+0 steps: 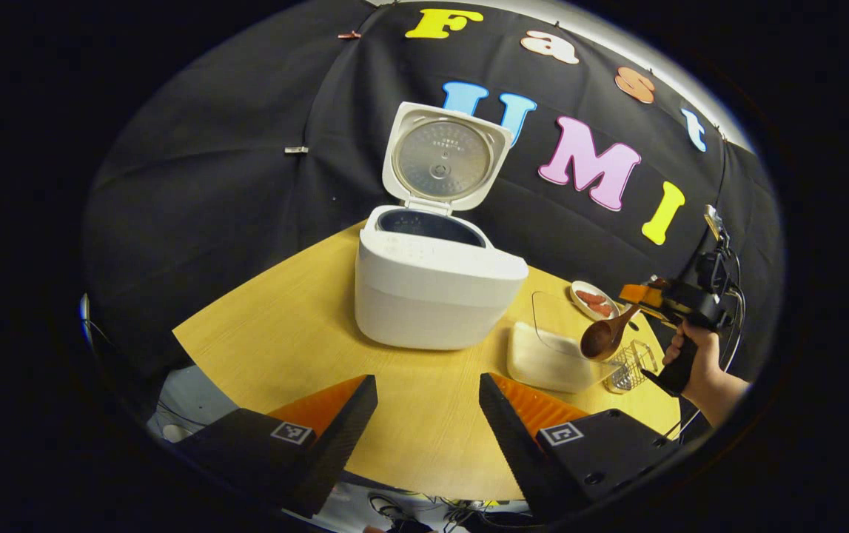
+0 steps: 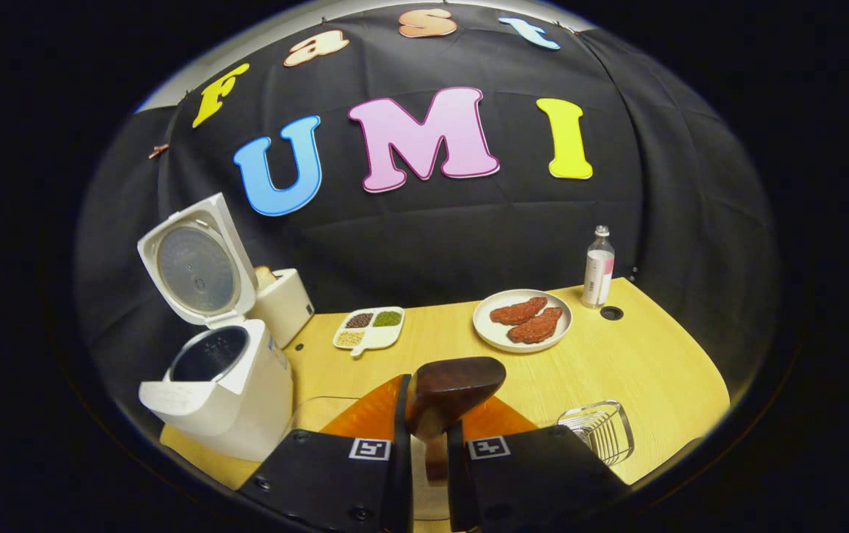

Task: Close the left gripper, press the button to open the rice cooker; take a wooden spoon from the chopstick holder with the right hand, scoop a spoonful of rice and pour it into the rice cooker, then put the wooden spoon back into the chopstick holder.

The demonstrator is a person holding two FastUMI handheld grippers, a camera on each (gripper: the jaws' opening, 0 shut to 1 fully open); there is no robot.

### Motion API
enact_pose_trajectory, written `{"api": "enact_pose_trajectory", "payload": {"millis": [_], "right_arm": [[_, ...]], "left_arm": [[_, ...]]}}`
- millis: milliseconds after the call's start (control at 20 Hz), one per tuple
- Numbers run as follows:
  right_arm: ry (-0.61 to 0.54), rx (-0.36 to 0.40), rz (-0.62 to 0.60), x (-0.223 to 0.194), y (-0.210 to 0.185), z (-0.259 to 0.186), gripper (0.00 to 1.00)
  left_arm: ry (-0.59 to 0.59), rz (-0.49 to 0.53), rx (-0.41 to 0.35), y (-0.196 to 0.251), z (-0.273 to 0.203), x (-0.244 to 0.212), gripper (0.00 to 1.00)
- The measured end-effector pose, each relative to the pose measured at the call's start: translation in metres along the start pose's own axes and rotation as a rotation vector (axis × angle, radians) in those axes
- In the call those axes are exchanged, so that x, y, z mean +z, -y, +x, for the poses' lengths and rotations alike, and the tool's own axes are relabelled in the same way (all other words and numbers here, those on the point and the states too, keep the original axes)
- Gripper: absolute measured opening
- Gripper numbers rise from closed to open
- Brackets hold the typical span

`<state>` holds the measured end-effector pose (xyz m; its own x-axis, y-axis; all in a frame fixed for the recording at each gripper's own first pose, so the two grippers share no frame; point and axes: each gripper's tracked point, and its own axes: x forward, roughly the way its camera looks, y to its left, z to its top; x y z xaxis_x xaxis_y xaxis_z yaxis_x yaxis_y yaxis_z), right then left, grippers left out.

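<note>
My left gripper hangs low over the near edge of the wooden table, its fingers spread wide with nothing between them, pointing at the white rice cooker. The cooker's lid stands upright and open, the dark inner pot showing beneath it.

My right gripper has its jaws drawn narrow, both fingers pressing on the handle of the wooden spoon. In the left gripper view, my right hand grips the tool's handle from below, wrist raised, and the spoon slants down so its bowl hangs above the clear container of rice. The wire chopstick holder stands just beside that container, near my hand.

A plate of meat sits farther back on the table.
</note>
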<state>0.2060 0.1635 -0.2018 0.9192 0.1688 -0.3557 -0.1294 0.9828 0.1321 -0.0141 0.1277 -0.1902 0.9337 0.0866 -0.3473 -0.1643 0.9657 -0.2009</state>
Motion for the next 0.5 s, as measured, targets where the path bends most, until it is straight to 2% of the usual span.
{"api": "enact_pose_trajectory", "payload": {"millis": [200, 500], "right_arm": [[0.037, -0.007, -0.031, -0.017, -0.017, 0.0, 0.23], [-0.027, 0.011, 0.068, -0.048, -0.052, -0.017, 0.23]], "left_arm": [[-0.027, -0.002, -0.018, -0.006, 0.0, -0.01, 0.96], [0.005, -0.016, -0.009, -0.016, 0.0, 0.001, 0.96]]}}
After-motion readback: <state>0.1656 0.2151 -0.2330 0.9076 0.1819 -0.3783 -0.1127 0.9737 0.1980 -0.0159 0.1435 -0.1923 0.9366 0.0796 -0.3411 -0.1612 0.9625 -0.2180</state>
